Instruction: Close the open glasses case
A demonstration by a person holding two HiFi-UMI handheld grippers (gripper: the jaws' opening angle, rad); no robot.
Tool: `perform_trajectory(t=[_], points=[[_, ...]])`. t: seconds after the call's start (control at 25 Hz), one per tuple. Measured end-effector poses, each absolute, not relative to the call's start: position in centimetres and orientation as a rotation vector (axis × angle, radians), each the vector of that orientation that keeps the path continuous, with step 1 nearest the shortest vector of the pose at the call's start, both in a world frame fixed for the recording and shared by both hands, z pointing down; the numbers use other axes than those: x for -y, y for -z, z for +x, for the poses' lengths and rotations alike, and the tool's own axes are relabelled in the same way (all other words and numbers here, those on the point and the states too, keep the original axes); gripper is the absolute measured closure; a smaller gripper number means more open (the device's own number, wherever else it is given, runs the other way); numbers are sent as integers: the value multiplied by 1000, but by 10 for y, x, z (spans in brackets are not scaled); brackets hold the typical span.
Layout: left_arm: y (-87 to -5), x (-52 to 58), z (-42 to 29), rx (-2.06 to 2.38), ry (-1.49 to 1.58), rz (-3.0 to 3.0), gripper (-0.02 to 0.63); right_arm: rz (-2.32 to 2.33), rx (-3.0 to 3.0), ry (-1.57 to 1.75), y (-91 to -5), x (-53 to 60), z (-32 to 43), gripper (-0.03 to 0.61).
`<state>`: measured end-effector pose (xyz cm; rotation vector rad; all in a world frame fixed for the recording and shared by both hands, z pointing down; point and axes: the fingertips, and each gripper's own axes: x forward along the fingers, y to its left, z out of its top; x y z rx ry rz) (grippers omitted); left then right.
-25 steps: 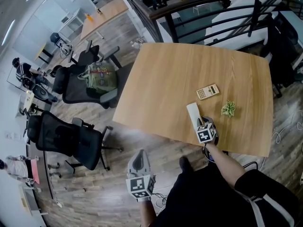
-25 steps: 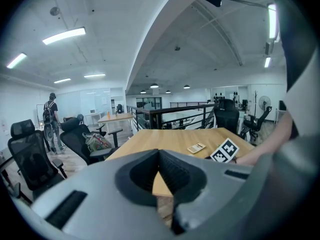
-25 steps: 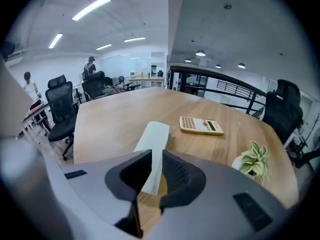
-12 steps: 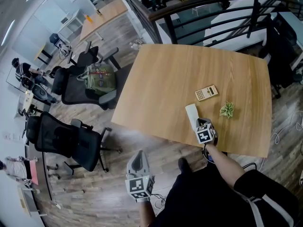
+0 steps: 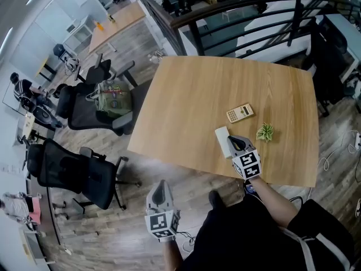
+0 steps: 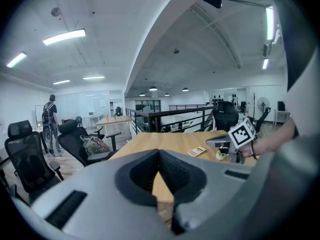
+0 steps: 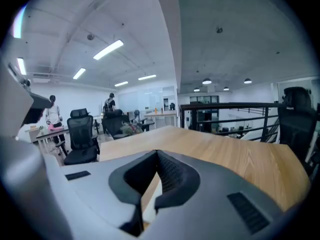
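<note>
- Plainly, the right gripper (image 5: 235, 144) has its jaws pressed together and pinches nothing. Its own view shows the pads meeting, with only table (image 5: 214, 83) beyond them.
- We find the case (image 5: 221, 138) lying flat near the table's near edge, a pale oblong just beside the right gripper's tips. The gripper looks lifted clear of it.
- We also see the calculator (image 5: 240, 113) and the plant (image 5: 264, 132) close by, just past the case.
- Our left gripper (image 5: 161, 188) is shut too and empty. It hangs over the floor (image 5: 130, 208), well apart from the table, so nothing braces the case.
- From above we cannot tell whether the case has clicked fully shut or is only resting closed. If we treat it as done, it could spring back open.
- If we press again with shut jaws on one end, the smooth shell may skid rather than latch. With no second gripper holding it, the skid could carry it over the near edge.
- A push coming in at a slant could knock the plant over or shove the calculator aside.
- We judge the safer course is to press straight down on the middle of the case — and to bring the left gripper up first.
</note>
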<state>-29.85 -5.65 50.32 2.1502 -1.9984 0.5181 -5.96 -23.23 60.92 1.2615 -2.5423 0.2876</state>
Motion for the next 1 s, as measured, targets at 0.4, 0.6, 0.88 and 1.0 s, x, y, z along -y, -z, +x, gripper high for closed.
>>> perform_trajectory(t=[0.4, 0.6, 0.88, 1.0], points=[[-476, 81, -295, 2042, -487, 2231, 615, 1469, 2733, 216, -446, 190, 3, 565], [-446, 103, -275, 2103, -411, 2364, 615, 1535, 2769, 347, -400, 154, 37, 565], [-439, 120, -236, 2019, -389, 2487, 615, 1640, 2701, 370, -403, 139, 71, 565], [-437, 121, -225, 1987, -371, 2518, 615, 1671, 2668, 390, -404, 138, 79, 565]])
